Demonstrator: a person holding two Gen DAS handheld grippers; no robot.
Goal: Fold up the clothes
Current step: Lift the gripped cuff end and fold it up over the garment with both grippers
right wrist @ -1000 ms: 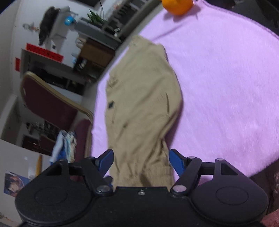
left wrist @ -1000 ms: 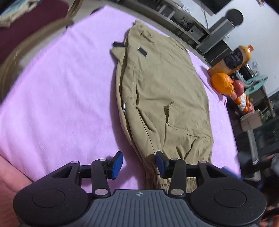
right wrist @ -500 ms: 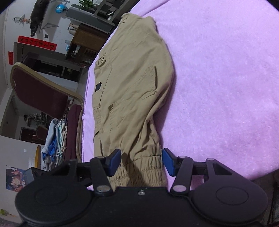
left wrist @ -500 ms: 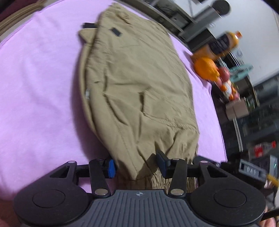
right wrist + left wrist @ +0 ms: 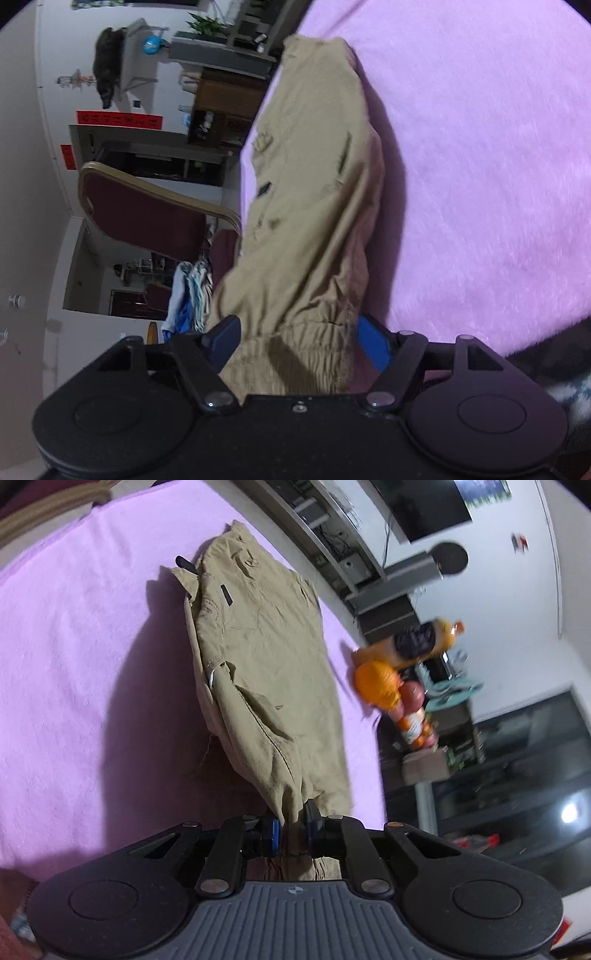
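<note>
Pinching the near end of the khaki cotton trousers [image 5: 258, 657], your left gripper [image 5: 291, 834] has its blue pads closing on a gathered ridge of fabric just above the elastic cuff, and the cloth rises off the purple fleece blanket [image 5: 74, 683] toward the jaws, which suggests you have this hem ready to carry over for a lengthwise fold. Your right gripper [image 5: 299, 336] straddles the other side of the same cuff; its jaws are opening, the blue pads stand apart on either side of the ruched elastic, and no pad visibly presses in, so I judge that corner is not yet secured. Beyond the cuffs the trousers lie flat in a long strip across the blanket, one leg stacked on the other, with the waistband and a dark belt loop at the far end near the blanket's edge. To the left in the left wrist view there is broad bare fleece to sweep through. On the right the room is tighter: an orange plush toy [image 5: 376, 679] and an orange juice bottle [image 5: 417, 642] sit at the blanket's edge. In the right wrist view a maroon chair with a gold frame [image 5: 147, 214] stands just past the blanket's side.
</note>
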